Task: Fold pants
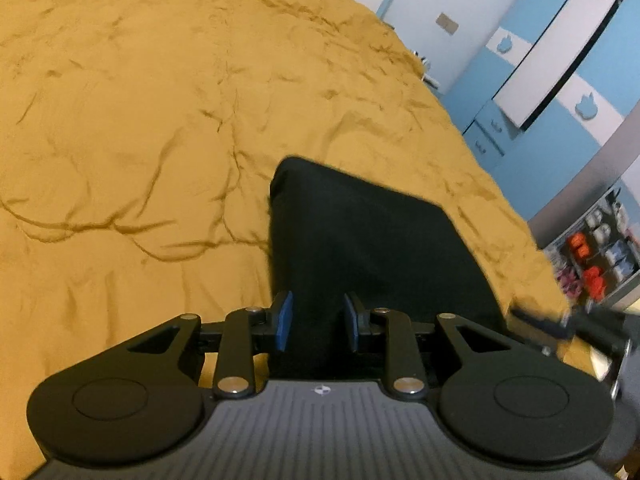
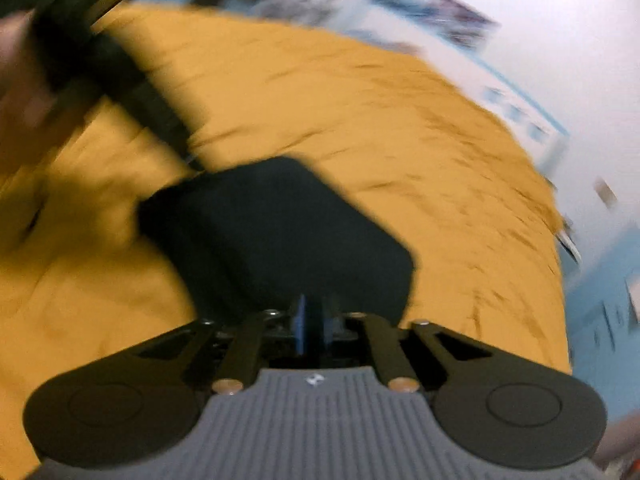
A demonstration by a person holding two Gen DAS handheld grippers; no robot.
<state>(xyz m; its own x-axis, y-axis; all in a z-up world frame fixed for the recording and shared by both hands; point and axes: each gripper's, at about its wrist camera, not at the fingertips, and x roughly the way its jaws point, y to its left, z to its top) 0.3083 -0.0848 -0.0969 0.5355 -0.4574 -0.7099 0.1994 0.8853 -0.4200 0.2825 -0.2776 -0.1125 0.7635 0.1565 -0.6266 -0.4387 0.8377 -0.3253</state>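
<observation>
Mustard bedspread (image 1: 140, 120), wrinkled, covered most of both views; blue-and-white cabinets (image 1: 560, 80) stood beyond its far edge. Black pants (image 1: 372, 248) lay on the bedspread as a compact folded block, corners rounded, directly ahead of both grippers.

Left gripper (image 1: 318, 320): jaws stood apart with a clear gap between the blue pads (image 1: 284, 320). Hovered over the near edge of the pants; black cloth seen through the gap, but no pinch evident. Contact with the fabric could not be told.

Right gripper (image 2: 314, 326): view heavily blurred. Blue pads (image 2: 299, 328) drawn close, only a narrow dark strip between them. Could not be told whether cloth was clamped there or the jaws were merely near together. Sat at the near edge of the pants (image 2: 280, 232).

Seen also from the right wrist: left tool as a dark smeared bar (image 2: 120, 76) at upper left, reaching toward the far corner of the pants, with a blurred hand (image 2: 24, 80) behind it.
</observation>
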